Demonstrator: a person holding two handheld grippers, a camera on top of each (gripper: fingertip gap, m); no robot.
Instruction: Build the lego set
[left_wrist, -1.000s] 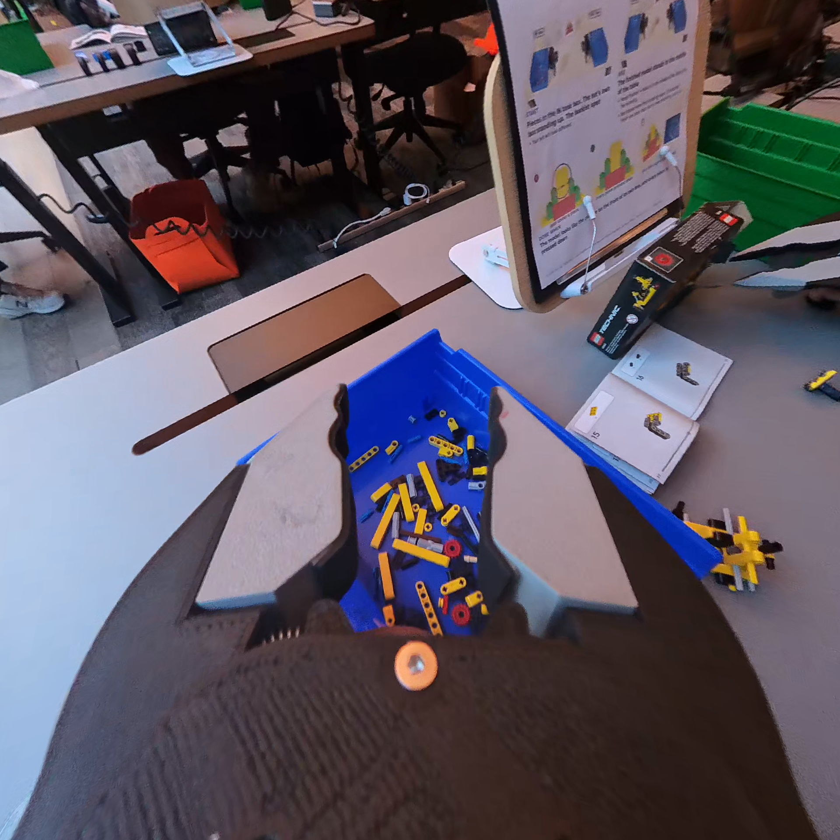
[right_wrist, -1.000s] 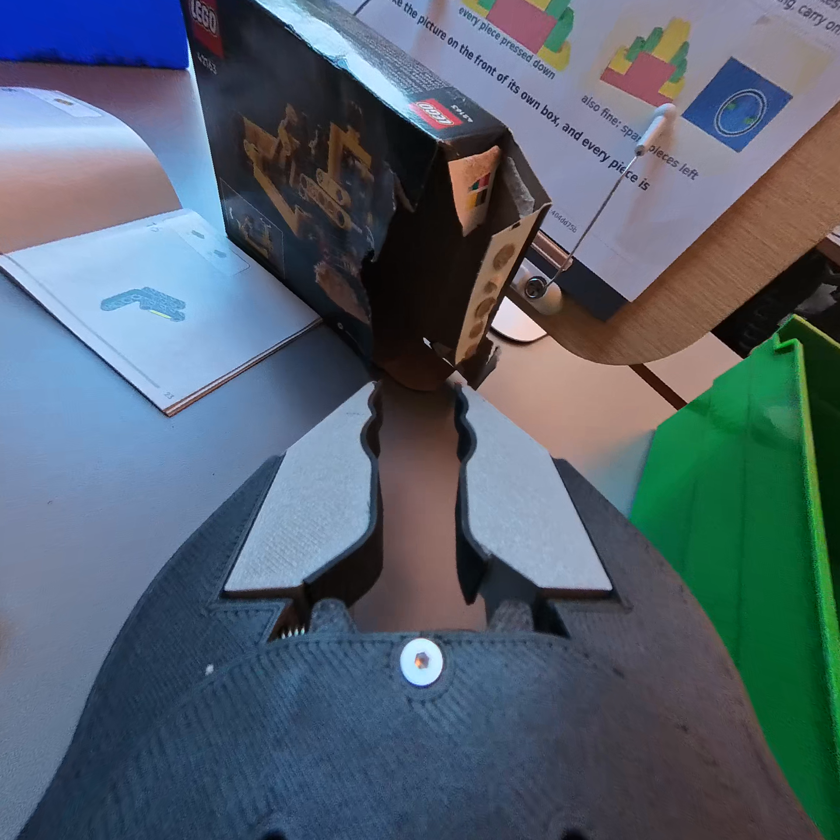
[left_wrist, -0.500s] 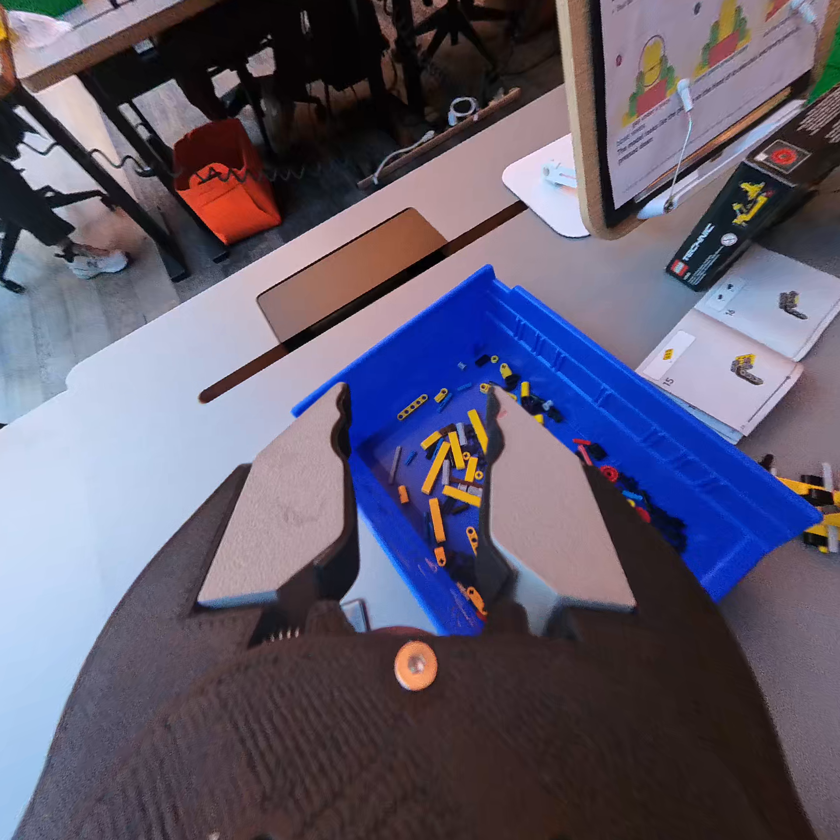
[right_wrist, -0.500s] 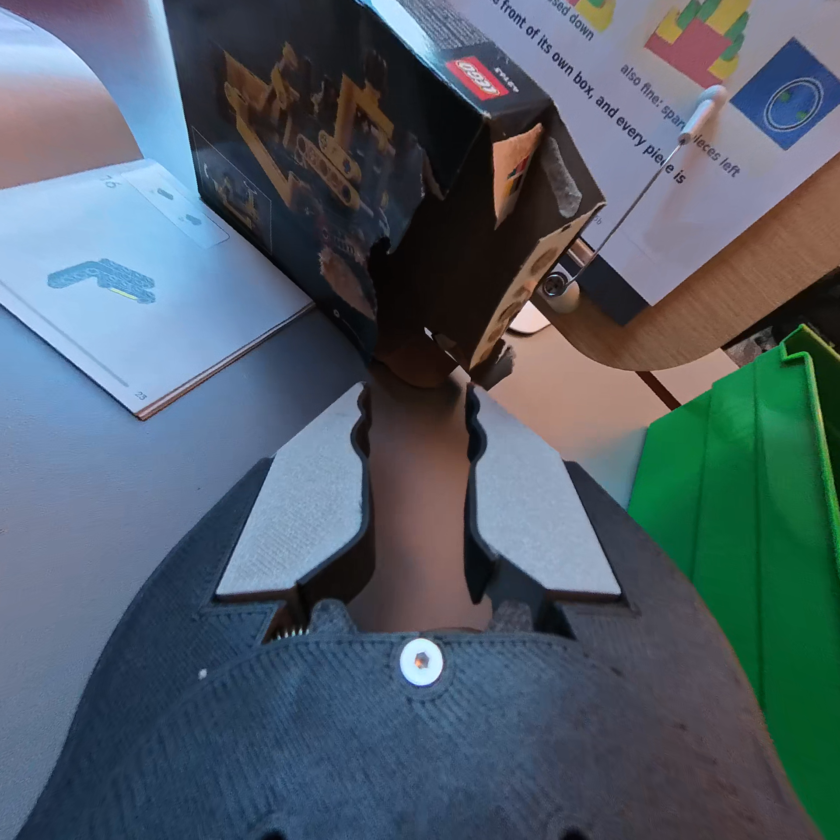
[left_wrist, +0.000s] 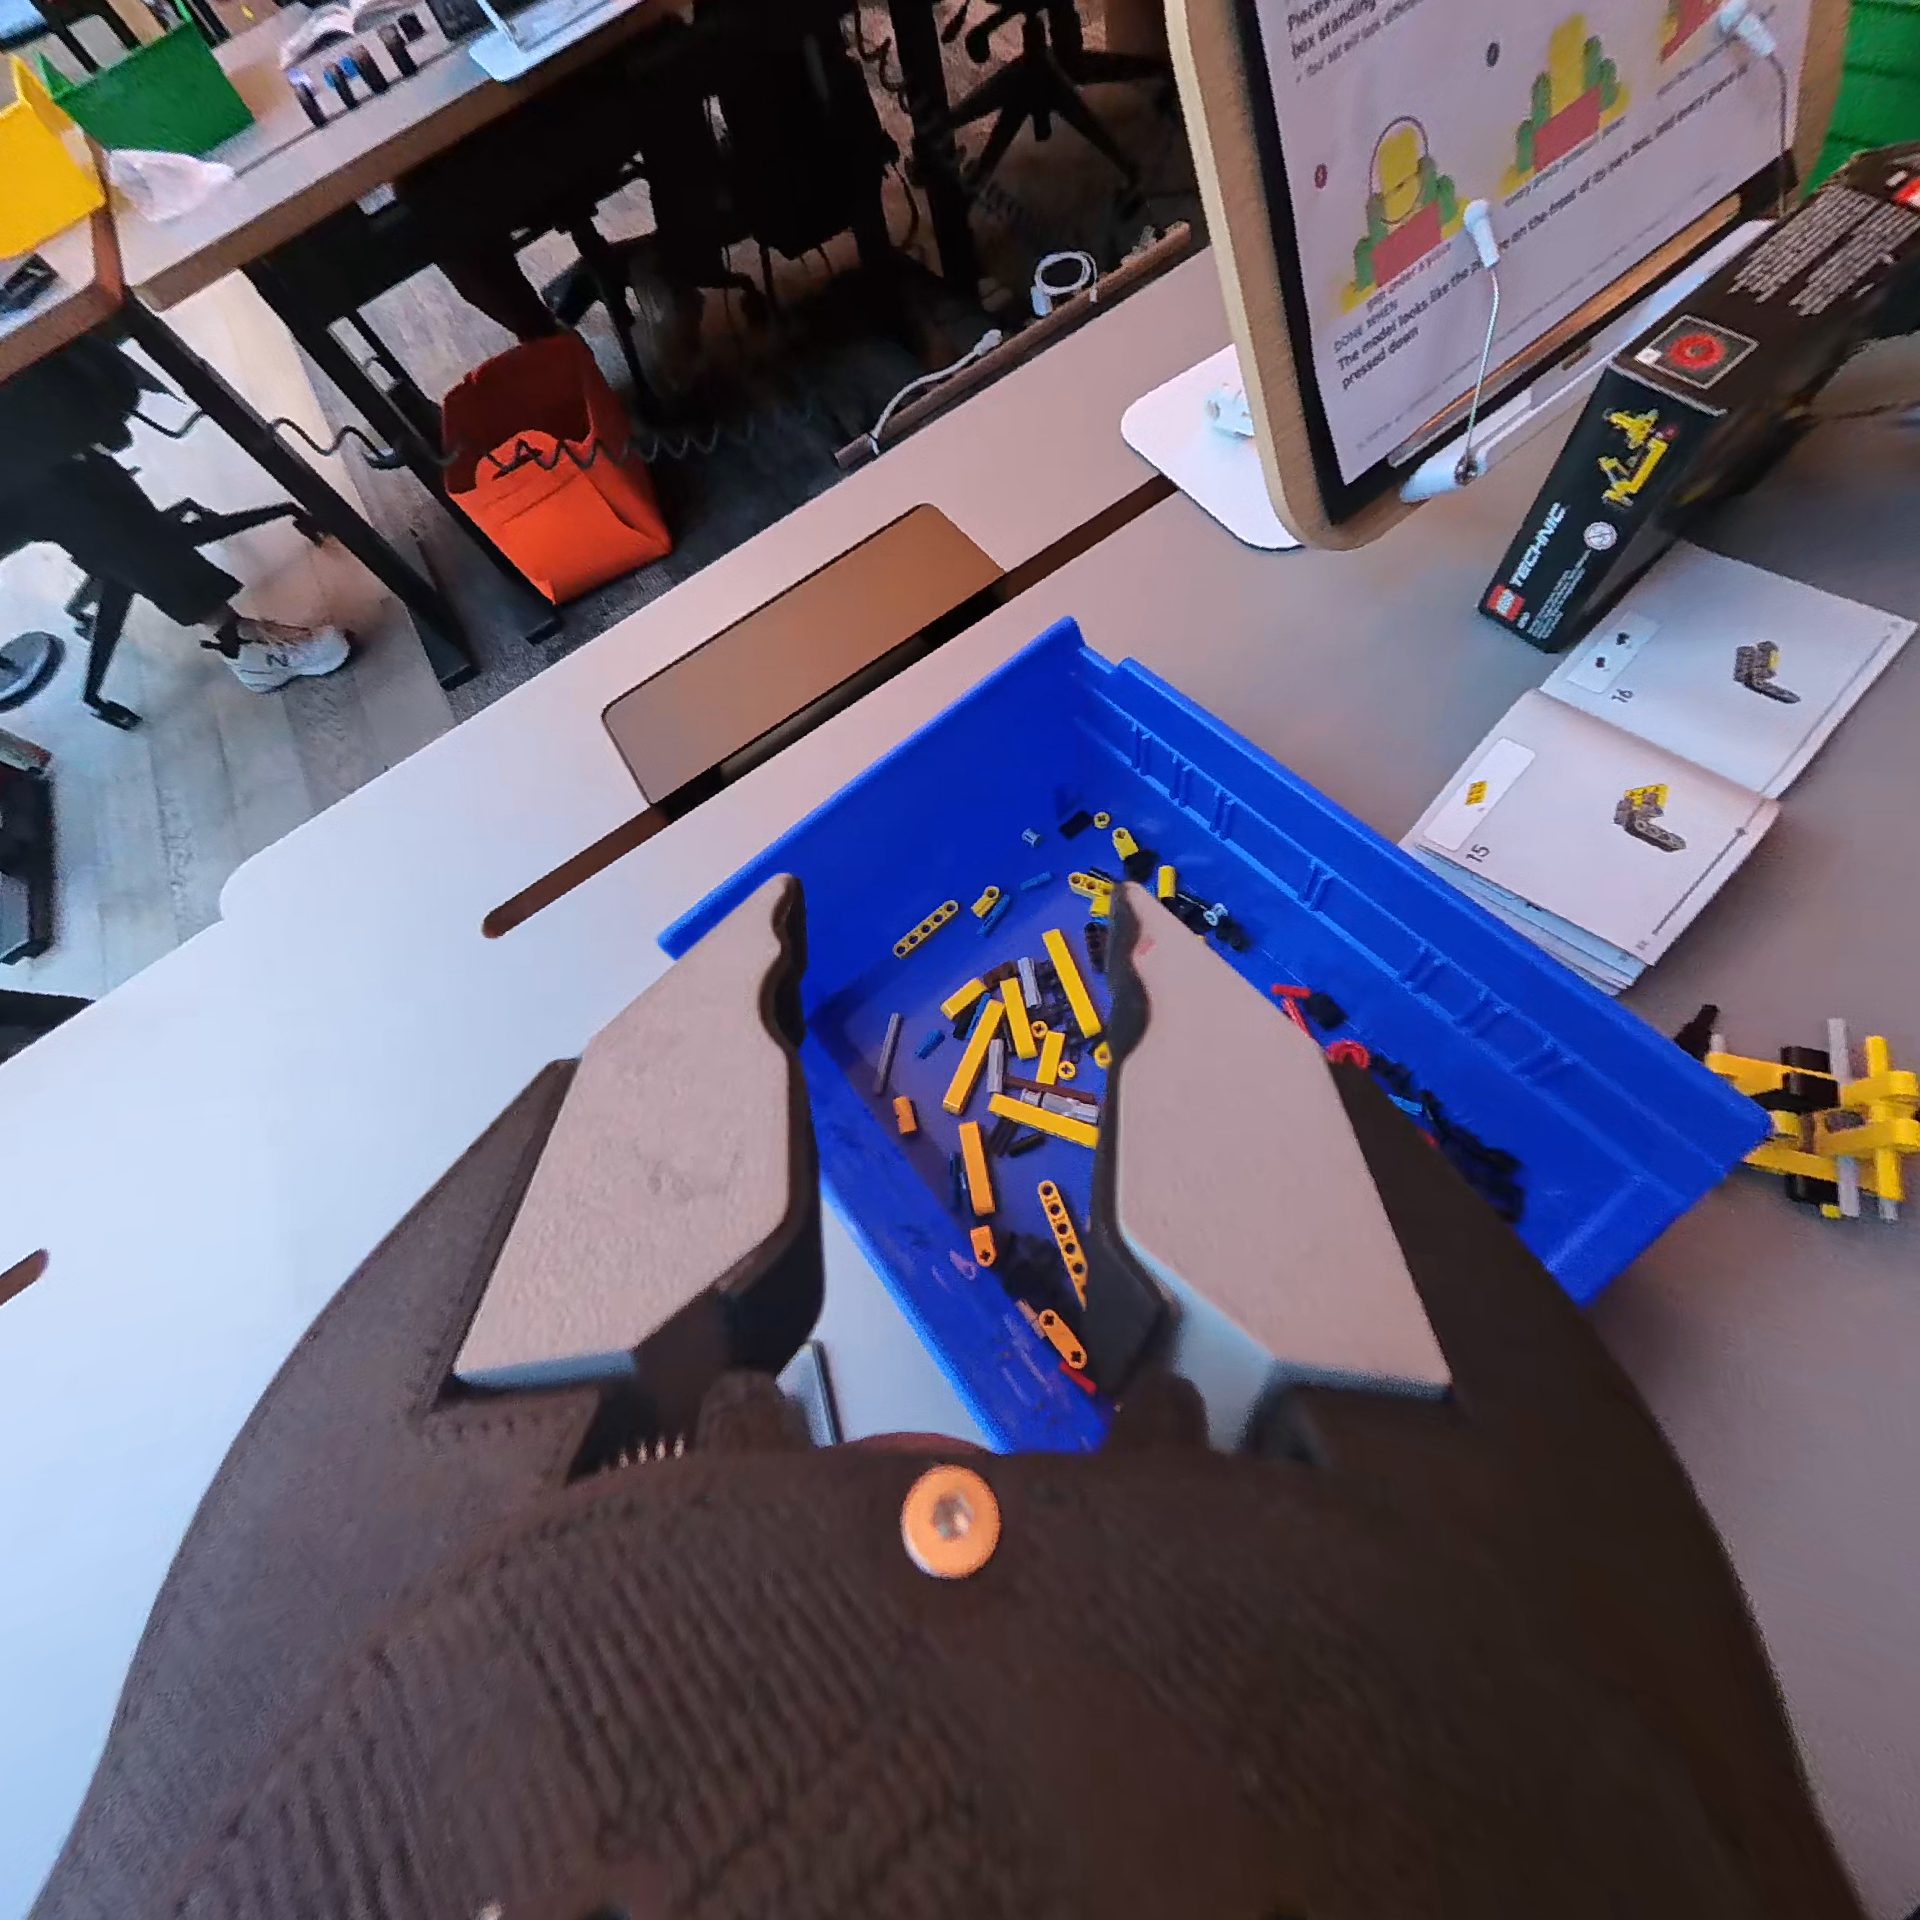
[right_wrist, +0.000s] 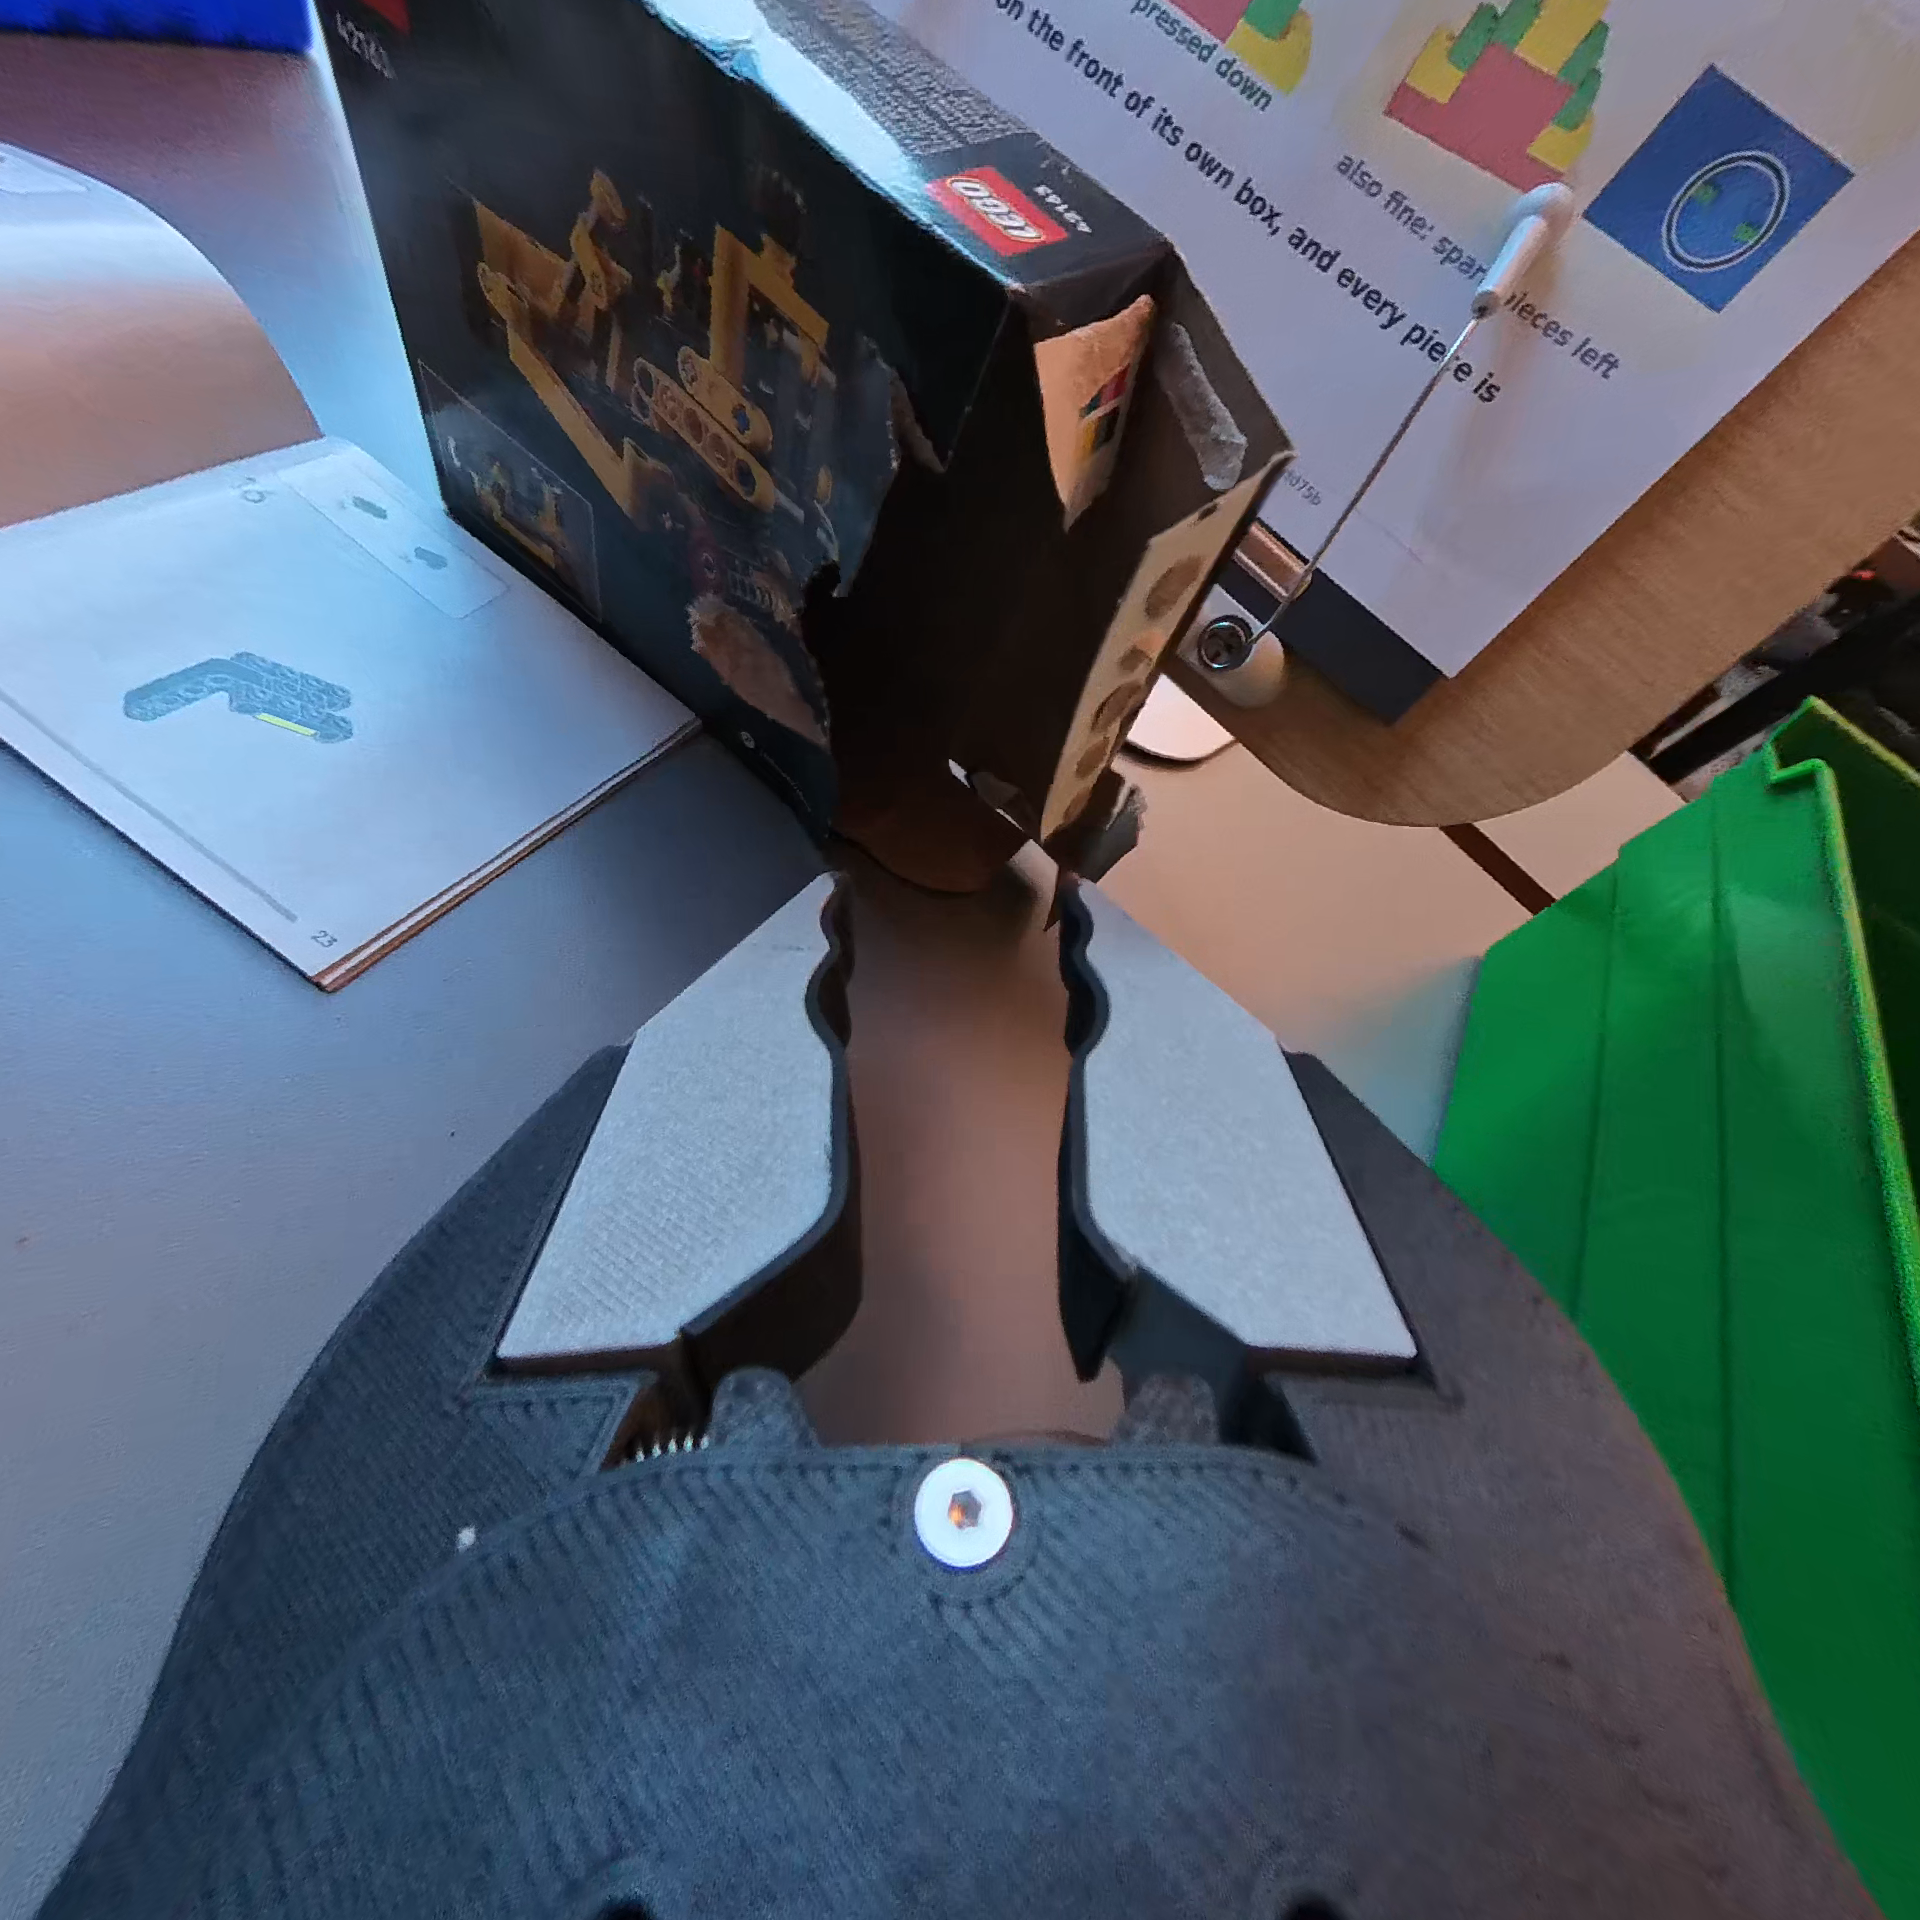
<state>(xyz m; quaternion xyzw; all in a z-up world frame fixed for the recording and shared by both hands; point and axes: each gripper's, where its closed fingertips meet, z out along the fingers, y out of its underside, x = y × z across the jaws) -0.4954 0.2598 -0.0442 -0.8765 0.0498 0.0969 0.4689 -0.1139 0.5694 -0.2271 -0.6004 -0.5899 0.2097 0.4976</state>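
Lego pieces (left_wrist: 1023, 1049) lie loose in the blue bin (left_wrist: 1351, 914) on the grey table (left_wrist: 312, 1091), mostly yellow beams with small black and red bits. The left gripper (left_wrist: 951, 914) hangs above them, released and empty. To pick cleanly, I would single out one beam lying apart and close across its narrow sides. Right of the bin sit the open booklet (left_wrist: 1621, 800) and the half-built yellow model (left_wrist: 1839, 1127). The right gripper (right_wrist: 951, 899), also released and empty, points at the torn box (right_wrist: 727, 416).

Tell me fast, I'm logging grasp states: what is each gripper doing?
Left gripper: open, empty, above the blue bin.
Right gripper: open, empty, tips near the torn black box.
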